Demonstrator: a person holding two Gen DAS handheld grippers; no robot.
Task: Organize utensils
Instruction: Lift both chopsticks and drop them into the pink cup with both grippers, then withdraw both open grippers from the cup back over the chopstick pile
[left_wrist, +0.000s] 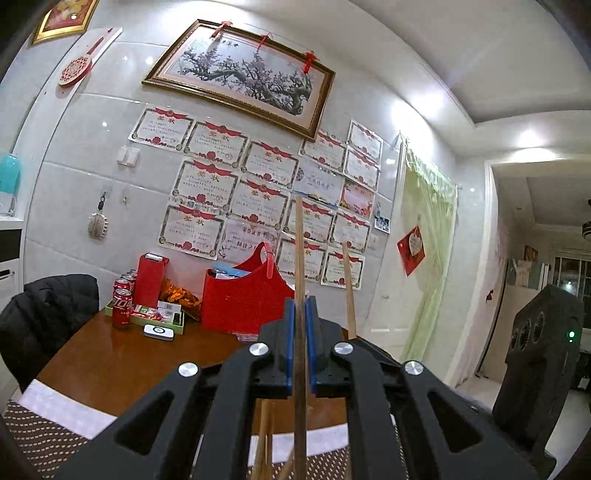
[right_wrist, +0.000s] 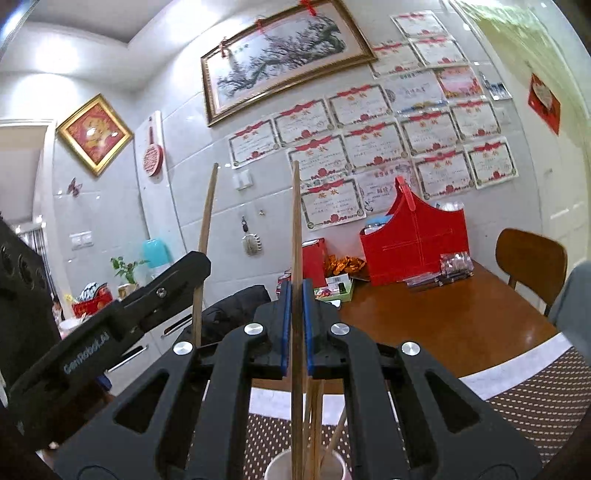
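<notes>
Chopsticks stand upright in both sets of tongs. The left tongs (left_wrist: 302, 314) are clenched on one wooden chopstick (left_wrist: 300, 258), pinched between blue pads (left_wrist: 290, 332), its top rising against the certificates on the wall. The right tongs (right_wrist: 294, 295) grasp a second chopstick (right_wrist: 296, 229) the same way, above a white cup (right_wrist: 275, 467) that holds more sticks and sits on the dotted brown placemat (right_wrist: 535, 398). Farther back on the wooden desk (right_wrist: 443, 317) stand a red basket (right_wrist: 413, 247) and cola cans (left_wrist: 122, 306).
</notes>
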